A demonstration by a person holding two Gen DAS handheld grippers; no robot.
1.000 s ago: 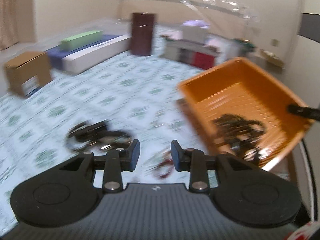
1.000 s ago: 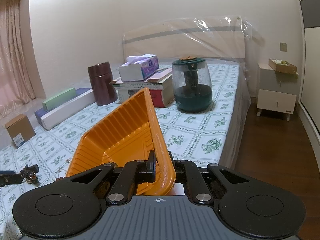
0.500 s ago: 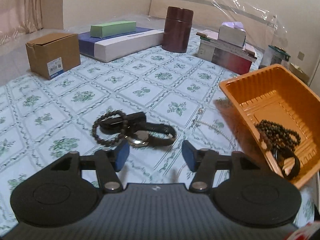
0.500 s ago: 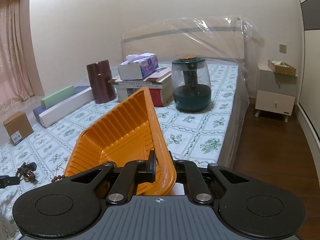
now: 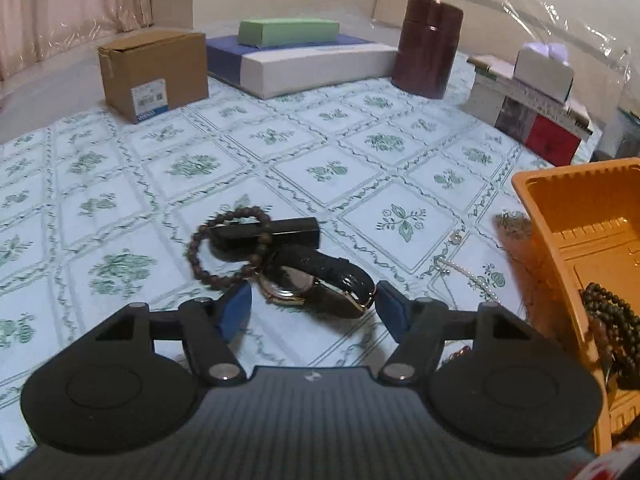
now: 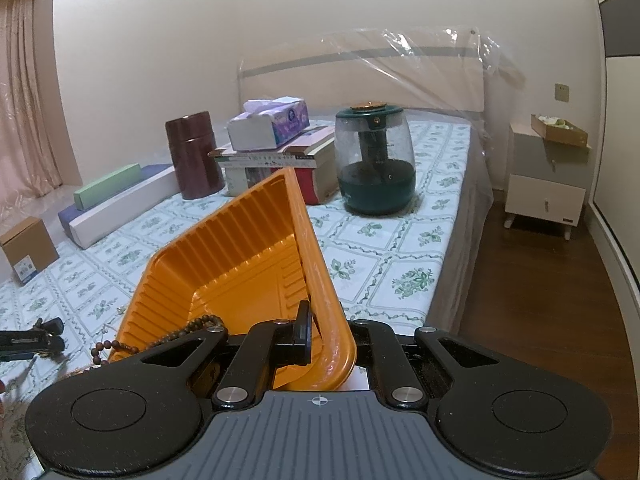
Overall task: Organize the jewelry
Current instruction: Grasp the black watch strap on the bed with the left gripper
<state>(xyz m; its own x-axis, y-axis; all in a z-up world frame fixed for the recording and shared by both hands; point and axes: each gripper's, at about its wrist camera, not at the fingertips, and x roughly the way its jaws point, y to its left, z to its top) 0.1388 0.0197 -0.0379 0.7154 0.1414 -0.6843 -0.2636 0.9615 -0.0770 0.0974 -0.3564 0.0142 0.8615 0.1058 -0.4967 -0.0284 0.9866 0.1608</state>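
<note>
- Orange tray [image 6: 224,264] on patterned bedspread [image 5: 328,152], rim clamped in right gripper [image 6: 320,340]; dark bead strand [image 5: 608,320] inside.
- Left gripper [image 5: 314,308] spread wide, flanking black-strapped watch [image 5: 320,280].
- Brown bead bracelet [image 5: 228,248] looped over black bar [image 5: 276,234], touching watch.

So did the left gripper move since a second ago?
Yes. The left gripper went left along the bed, away from the orange tray, and now sits open just before the black watch.

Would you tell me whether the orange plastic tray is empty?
Not empty: the orange plastic tray holds dark beaded bracelets at its near end.
</note>
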